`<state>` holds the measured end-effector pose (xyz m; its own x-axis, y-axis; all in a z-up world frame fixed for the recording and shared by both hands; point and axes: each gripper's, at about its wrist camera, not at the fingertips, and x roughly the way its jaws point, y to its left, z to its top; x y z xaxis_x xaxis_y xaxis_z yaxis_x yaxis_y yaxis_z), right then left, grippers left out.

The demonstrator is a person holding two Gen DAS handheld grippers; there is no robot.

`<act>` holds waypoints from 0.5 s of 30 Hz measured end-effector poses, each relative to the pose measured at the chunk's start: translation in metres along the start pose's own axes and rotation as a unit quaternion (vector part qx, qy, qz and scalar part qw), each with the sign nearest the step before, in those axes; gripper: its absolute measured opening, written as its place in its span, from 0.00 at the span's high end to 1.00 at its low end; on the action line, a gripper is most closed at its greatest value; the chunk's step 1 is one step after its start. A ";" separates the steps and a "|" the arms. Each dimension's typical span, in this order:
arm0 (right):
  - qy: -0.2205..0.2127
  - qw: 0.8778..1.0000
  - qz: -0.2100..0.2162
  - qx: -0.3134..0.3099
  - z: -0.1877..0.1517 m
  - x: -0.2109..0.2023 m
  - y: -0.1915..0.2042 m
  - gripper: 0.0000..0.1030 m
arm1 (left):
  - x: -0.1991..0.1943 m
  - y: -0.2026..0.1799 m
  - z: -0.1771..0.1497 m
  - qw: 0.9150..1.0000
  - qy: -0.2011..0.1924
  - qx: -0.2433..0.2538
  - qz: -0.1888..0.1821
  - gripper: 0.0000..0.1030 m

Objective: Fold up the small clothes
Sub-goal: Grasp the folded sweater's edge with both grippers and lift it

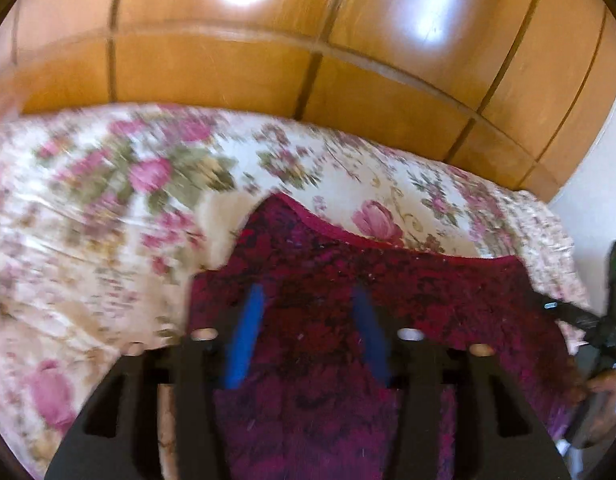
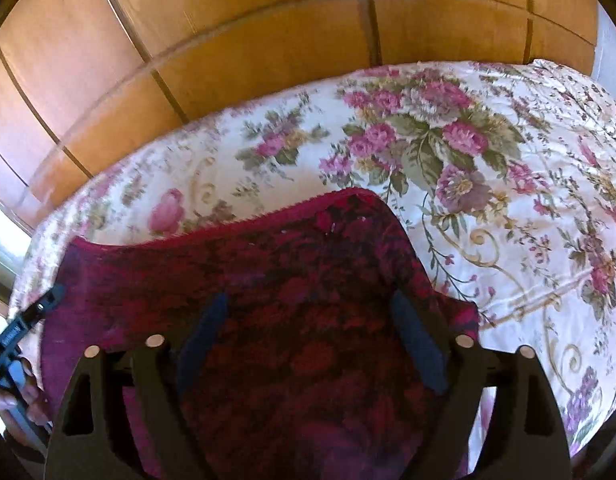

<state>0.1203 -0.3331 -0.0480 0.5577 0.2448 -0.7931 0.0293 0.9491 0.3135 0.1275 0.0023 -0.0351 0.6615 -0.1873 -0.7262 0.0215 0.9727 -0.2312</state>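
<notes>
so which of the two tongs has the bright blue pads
The left tongs: their pads show bright blue over the maroon garment, while the right tongs have dark navy pads.

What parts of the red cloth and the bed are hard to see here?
- Near part of the red cloth: left wrist view, hidden behind the left gripper and cut off by the bottom edge.
- Flowered bedspread: left wrist view, blurred on the left.
- What garment the cloth is: right wrist view, its lower part is covered by the right gripper.
</notes>
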 end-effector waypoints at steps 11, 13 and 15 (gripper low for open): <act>0.031 0.996 0.050 0.070 -0.058 -0.041 -0.055 0.03 | -0.051 -0.035 -0.033 0.997 -0.049 0.060 0.030 0.41; 0.042 0.991 0.075 0.098 -0.071 -0.039 -0.067 0.03 | -0.051 -0.042 -0.040 0.996 -0.045 0.068 0.026 0.41; 0.053 0.985 0.108 0.128 -0.085 -0.036 -0.076 0.03 | -0.052 -0.048 -0.045 0.996 -0.044 0.075 0.025 0.41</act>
<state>0.0272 -0.3977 -0.0874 0.4846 0.4670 -0.7396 0.1349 0.7955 0.5908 0.0583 -0.0408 -0.0153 0.7275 -0.1323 -0.6732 0.0952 0.9912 -0.0919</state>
